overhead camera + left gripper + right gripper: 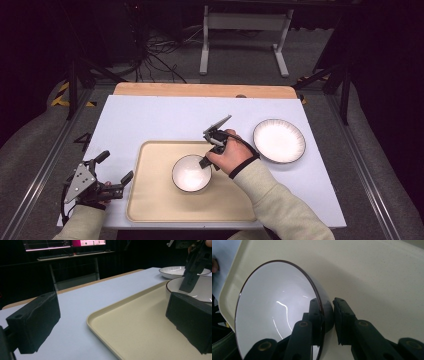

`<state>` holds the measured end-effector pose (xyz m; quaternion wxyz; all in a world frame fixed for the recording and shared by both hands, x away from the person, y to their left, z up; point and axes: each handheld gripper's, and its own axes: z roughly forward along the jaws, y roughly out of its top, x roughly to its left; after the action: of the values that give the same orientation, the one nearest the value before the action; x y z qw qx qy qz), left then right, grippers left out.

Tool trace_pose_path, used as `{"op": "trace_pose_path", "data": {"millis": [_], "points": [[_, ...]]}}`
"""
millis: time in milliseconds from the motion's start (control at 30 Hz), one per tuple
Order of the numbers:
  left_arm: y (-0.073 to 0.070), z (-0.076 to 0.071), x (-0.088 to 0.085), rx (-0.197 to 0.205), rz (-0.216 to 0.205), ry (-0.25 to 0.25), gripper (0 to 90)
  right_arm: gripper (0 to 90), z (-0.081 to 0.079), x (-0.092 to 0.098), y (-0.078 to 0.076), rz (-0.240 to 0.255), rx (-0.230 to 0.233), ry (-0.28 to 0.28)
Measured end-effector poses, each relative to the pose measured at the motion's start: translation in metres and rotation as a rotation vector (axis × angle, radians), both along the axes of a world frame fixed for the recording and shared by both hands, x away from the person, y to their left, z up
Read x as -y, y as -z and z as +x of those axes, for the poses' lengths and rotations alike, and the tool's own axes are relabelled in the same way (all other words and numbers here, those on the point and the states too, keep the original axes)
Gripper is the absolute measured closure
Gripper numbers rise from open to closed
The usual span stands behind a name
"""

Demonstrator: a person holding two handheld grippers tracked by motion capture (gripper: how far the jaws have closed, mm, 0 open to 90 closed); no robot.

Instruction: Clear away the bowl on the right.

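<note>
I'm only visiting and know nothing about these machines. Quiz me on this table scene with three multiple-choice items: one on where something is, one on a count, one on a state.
1. Where does the white bowl sit?
A. on the beige tray
B. on the bare table
C. on the floor

2. How many white dishes are on the table?
A. one
B. two
C. four

3. How does the right gripper stand to the bowl?
A. far above it
B. jaws on either side of its rim
C. beneath it

Answers:
1 A, the high view shows the bowl inside the tray.
2 B, the bowl and the plate beside the tray.
3 B, the right gripper view shows one jaw inside and one outside the wall.
</note>
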<state>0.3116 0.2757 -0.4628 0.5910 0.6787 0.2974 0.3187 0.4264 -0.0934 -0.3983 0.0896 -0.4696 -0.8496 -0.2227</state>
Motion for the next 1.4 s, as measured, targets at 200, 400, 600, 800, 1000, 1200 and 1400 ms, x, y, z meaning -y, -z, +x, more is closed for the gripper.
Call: {"op": "trace_pose_path", "data": {"millis": [200,400,600,800,1000,1200,1400], "points": [[0.000,0.000,0.000,0.000,0.000,0.000,0.1,76.5,0.000,0.000,0.002,0.001,-0.002,-0.003],[0.000,0.000,0.000,0.001,0.001,0.000,0.1,75.3,0.002,0.004,0.000,0.008,0.004,-0.008],[0.000,0.000,0.000,0.000,0.001,-0.001,0.1,71.9,0.002,0.007,-0.005,0.019,0.031,-0.005],[0.000,0.000,0.000,0.001,0.001,0.001,0.1,69.2,-0.002,0.008,-0.009,0.013,0.084,-0.011],[0.000,0.000,0.000,0.000,0.001,-0.001,0.1,64.0,-0.010,0.010,-0.023,0.017,0.191,-0.031],[0.000,0.000,0.000,-0.001,0.001,-0.002,0.1,46.6,-0.020,0.018,-0.030,0.060,0.369,-0.068],[0.000,0.000,0.000,0.001,0.002,-0.002,0.1,32.3,-0.030,0.025,-0.032,0.155,0.525,-0.109]]}}
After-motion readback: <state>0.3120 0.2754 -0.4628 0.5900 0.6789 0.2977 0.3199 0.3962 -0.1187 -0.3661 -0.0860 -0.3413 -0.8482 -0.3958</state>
